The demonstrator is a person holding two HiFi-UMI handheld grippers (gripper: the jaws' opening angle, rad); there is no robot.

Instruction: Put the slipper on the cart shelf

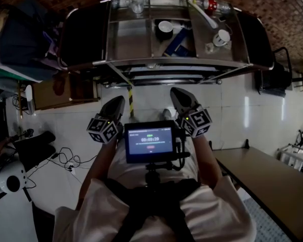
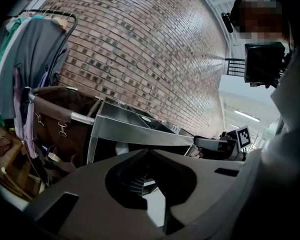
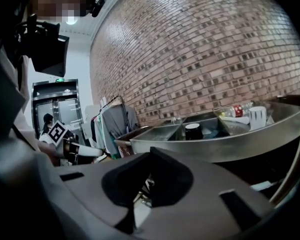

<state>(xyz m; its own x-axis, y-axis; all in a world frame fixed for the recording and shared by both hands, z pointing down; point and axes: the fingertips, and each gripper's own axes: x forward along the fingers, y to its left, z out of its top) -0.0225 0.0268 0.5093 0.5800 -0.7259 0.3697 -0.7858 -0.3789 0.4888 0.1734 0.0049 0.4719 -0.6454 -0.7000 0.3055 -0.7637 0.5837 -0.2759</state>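
Observation:
The steel cart (image 1: 177, 62) stands ahead of me against the brick wall, with a lower shelf (image 1: 166, 75) under its top tray. That tray holds a glass, a black mug (image 1: 165, 28), a bottle and a white mug (image 1: 221, 37). No slipper shows in any view. My left gripper (image 1: 118, 101) and right gripper (image 1: 175, 92) are held side by side close to my chest, pointing at the cart. Both are shut with nothing between the jaws, as the left gripper (image 2: 149, 151) and right gripper (image 3: 150, 151) show in their own views.
A small monitor (image 1: 150, 141) sits between the grippers. A brown bag (image 2: 55, 116) hangs on the cart's left end, beside a clothes rack (image 2: 32, 54). Cables (image 1: 65, 160) lie on the white floor at left. A table (image 1: 272, 185) stands at lower right.

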